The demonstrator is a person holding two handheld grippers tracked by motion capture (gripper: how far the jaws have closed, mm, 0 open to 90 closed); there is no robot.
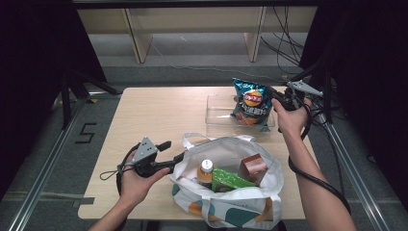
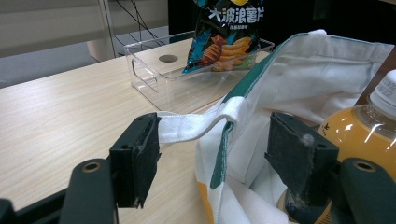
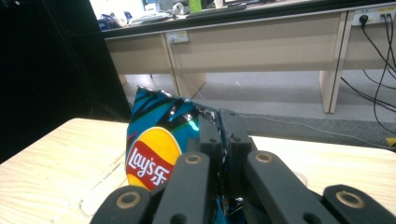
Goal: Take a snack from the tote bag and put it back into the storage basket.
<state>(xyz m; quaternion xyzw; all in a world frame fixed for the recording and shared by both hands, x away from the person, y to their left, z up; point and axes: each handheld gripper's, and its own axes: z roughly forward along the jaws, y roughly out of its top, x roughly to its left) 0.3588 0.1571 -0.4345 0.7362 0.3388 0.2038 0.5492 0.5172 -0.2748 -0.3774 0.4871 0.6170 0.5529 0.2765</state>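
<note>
A blue Lay's chips bag (image 1: 250, 102) stands upright in a clear plastic tray (image 1: 217, 118) at the table's far right. My right gripper (image 1: 280, 99) is shut on the bag's right edge; in the right gripper view the jaws (image 3: 220, 126) pinch the crinkled foil of the chips bag (image 3: 152, 151). A white tote bag (image 1: 250, 197) sits at the front edge, holding an orange drink bottle (image 1: 206, 172), a green packet (image 1: 230, 179) and a brown box (image 1: 253, 167). My left gripper (image 1: 173, 151) is open at its left rim, with the white strap (image 2: 187, 126) and rim between the jaws (image 2: 215, 158).
Bare tabletop (image 1: 154, 113) lies to the left of the tray and behind the tote. The bottle (image 2: 362, 133) stands just inside the tote, close to my left gripper's right jaw. Cables hang off the table's right side (image 1: 317, 180).
</note>
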